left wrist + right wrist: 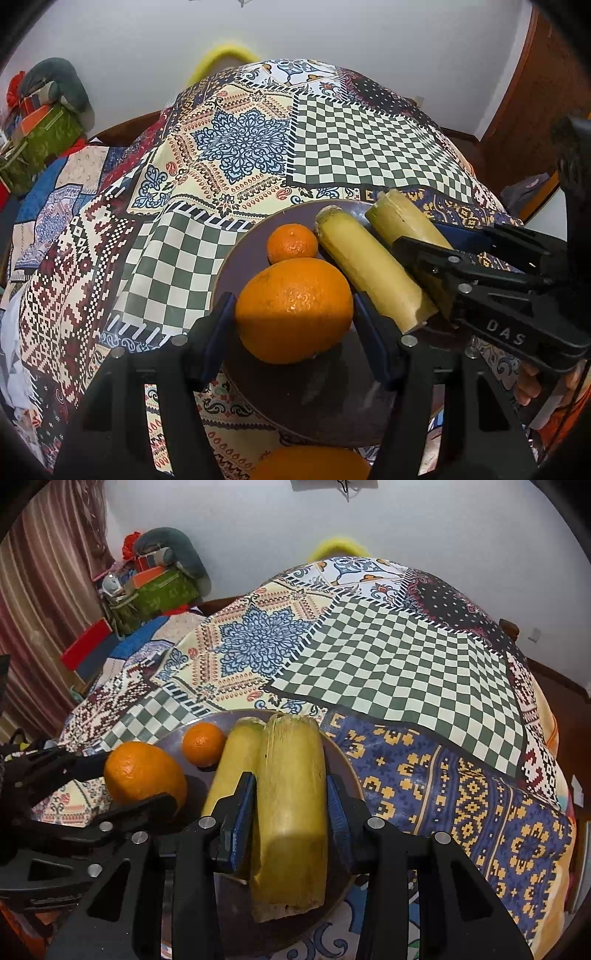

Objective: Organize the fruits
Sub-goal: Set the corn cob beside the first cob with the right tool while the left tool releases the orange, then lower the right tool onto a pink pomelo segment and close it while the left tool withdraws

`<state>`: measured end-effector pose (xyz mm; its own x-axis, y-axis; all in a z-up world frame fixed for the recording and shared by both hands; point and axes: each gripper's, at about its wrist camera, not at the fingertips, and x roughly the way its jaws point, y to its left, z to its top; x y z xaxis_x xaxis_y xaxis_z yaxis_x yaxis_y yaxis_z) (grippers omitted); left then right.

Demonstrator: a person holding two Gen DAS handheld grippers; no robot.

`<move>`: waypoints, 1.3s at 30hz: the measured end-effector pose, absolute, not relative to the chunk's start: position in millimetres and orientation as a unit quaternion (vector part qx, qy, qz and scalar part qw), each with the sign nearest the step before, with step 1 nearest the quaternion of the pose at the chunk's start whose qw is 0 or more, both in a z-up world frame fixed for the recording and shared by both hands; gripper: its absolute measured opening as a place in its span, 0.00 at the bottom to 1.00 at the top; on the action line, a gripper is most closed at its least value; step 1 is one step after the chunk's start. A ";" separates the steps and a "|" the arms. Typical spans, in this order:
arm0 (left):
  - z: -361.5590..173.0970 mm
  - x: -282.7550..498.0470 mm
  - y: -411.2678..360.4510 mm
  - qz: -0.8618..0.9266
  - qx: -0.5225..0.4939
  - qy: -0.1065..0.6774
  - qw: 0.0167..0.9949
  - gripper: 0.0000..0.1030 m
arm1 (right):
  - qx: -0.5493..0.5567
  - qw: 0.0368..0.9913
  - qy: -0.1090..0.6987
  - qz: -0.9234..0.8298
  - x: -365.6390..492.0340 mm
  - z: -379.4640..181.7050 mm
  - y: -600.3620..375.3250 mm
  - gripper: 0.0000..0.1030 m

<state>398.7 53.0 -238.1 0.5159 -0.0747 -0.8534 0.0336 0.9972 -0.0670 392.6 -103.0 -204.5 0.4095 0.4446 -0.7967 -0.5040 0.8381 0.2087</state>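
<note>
A purple plate [240, 258] [173, 734] on the patchwork cloth holds a small orange [291, 243] [203, 744], a big orange [293, 308] [144, 771] and two yellow-green sugarcane pieces. My left gripper [295, 325] has its blue pads on both sides of the big orange, which rests on the plate. My right gripper [290, 805] has its pads on both sides of the right cane piece [291, 812] [402, 218]. The left cane piece [369, 269] [236, 760] lies beside it. The right gripper also shows in the left wrist view [424, 251].
Another orange [310, 463] lies off the plate at the near edge. A pile of boxes and cloth [155, 576] stands at the back left. A yellow hoop [221, 59] sits behind the table. A wooden door [535, 110] is at the right.
</note>
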 end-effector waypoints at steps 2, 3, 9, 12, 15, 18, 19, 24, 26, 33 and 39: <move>-237.8 399.4 54.9 -0.032 -0.027 0.490 0.871 0.62 | -0.033 0.837 0.468 0.282 393.6 -205.7 -102.4 0.35; -237.2 399.2 55.3 -0.031 -0.029 0.489 0.871 0.62 | -0.033 0.837 0.469 0.282 393.6 -205.9 -102.4 0.35; -229.6 393.0 57.0 -0.030 -0.034 0.480 0.876 0.64 | -0.034 0.842 0.454 0.289 388.2 -193.6 -101.2 0.35; -224.0 388.3 56.7 -0.030 -0.035 0.474 0.879 0.64 | -0.034 0.844 0.449 0.292 384.2 -187.0 -100.5 0.35; -216.9 383.0 56.1 -0.030 -0.037 0.468 0.883 0.64 | -0.035 0.848 0.442 0.292 379.0 -180.1 -101.8 0.35; -208.2 377.0 55.3 -0.030 -0.039 0.460 0.886 0.64 | -0.035 0.850 0.437 0.292 374.1 -173.0 -104.0 0.35; -204.9 374.4 55.1 -0.029 -0.038 0.457 0.888 0.64 | -0.035 0.852 0.434 0.291 371.1 -168.8 -105.6 0.35; -186.1 357.3 56.6 -0.025 -0.042 0.441 0.896 0.64 | -0.036 0.860 0.419 0.290 356.1 -151.3 -110.7 0.35; -176.3 347.6 57.9 -0.022 -0.045 0.433 0.900 0.64 | -0.036 0.863 0.412 0.290 349.3 -143.9 -113.2 0.35; -145.4 308.1 60.6 -0.011 -0.047 0.403 0.914 0.65 | -0.036 0.874 0.389 0.290 315.6 -117.0 -123.1 0.35; -128.0 270.3 59.1 -0.011 -0.049 0.387 0.921 0.66 | -0.029 0.877 0.379 0.294 282.4 -104.0 -132.6 0.40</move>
